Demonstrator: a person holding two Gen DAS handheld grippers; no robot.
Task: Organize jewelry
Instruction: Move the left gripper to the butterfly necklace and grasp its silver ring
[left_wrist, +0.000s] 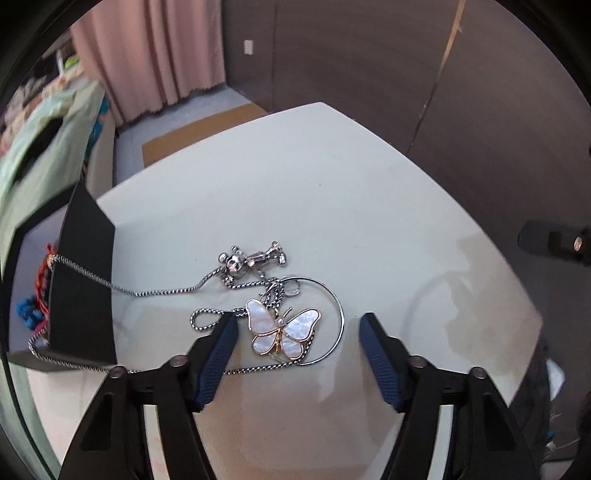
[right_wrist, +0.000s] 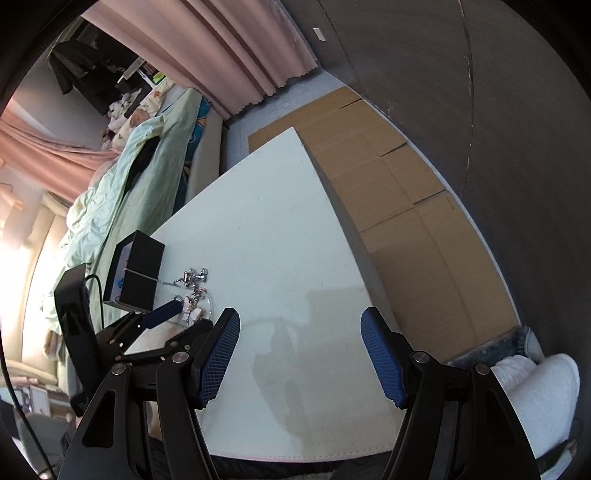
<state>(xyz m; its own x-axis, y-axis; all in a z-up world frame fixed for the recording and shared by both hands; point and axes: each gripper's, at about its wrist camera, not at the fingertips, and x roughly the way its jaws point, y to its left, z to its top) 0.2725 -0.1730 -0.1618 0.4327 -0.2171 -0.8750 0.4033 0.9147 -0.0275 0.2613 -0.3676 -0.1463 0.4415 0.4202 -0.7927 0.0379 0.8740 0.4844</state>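
Note:
A mother-of-pearl butterfly pendant (left_wrist: 282, 332) with a gold rim lies on the white table (left_wrist: 314, 192), tangled with a silver chain (left_wrist: 162, 291) and a thin wire hoop (left_wrist: 338, 306). Just beyond it lies a silver figure pendant (left_wrist: 251, 260). The chain runs left into a black box (left_wrist: 83, 280). My left gripper (left_wrist: 299, 319) is open and straddles the butterfly; its left pad is close to the wing, its right pad well apart. My right gripper (right_wrist: 300, 314) is open over bare table. The jewelry (right_wrist: 194, 295), the box (right_wrist: 142, 269) and one left finger (right_wrist: 162, 314) show at its left.
Colourful cords (left_wrist: 35, 314) lie in the box. The table's right edge (right_wrist: 332, 192) drops to flattened cardboard (right_wrist: 399, 206) on the floor. A bed with a green cover (right_wrist: 122, 177) stands behind the box. A person's white sock (right_wrist: 535, 387) is at lower right.

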